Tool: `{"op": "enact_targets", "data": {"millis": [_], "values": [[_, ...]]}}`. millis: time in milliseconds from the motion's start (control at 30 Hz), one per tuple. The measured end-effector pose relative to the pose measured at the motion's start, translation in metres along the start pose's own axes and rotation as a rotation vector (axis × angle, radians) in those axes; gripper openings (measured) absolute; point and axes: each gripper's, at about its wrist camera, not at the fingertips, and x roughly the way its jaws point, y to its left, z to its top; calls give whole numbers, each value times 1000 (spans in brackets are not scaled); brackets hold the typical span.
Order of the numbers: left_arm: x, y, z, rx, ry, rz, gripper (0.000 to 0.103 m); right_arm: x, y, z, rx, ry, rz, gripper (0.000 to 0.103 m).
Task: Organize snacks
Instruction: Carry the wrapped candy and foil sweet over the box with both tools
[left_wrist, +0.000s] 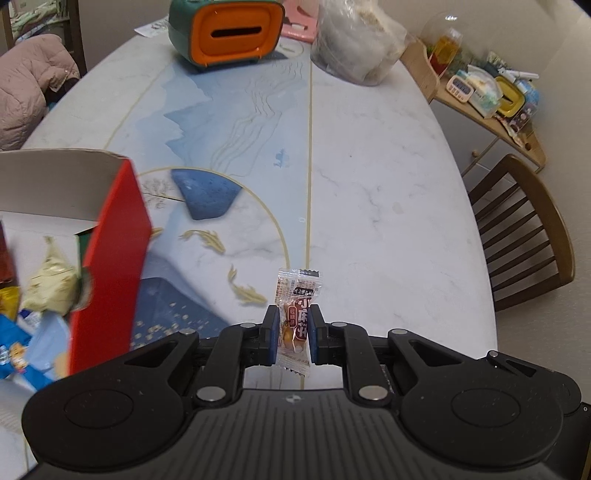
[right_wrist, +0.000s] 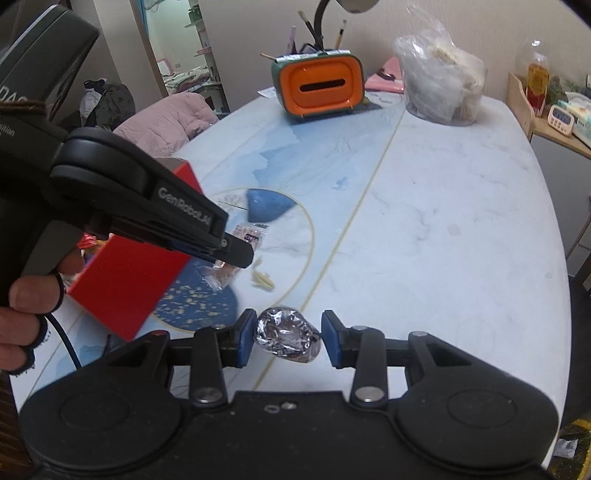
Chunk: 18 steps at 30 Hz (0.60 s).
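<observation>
Left claw (left_wrist: 292, 330) pinching clear candy packet (left_wrist: 297, 314) (Chinese print) | right claw (right_wrist: 289, 336) around foil-wrapped snack (right_wrist: 286, 334), grip unclear | "GenRobot.AI"

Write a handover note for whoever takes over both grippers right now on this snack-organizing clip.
Left gripper: shut on a clear-wrapped snack packet, held above the table, right of the red box.
Right gripper: pads either side of a foil-wrapped snack; the left pad touches it, a small gap shows at the right pad, so the grip is not confirmed.
Done: the box already holds several wrapped snacks.
Left: drop the packet into the box, then secure and box the foil one.
</observation>
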Motion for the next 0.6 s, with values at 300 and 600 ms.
{"op": "enact_targets", "data": {"millis": [300, 600], "values": [[-53, 35, -21, -13, -48, -28, 15, -30, 43, 3, 3, -27, 6, 36], [-92, 89, -34, -29, -62, -32, 15, -38, 92, 10, 18, -26, 26, 36]]}}
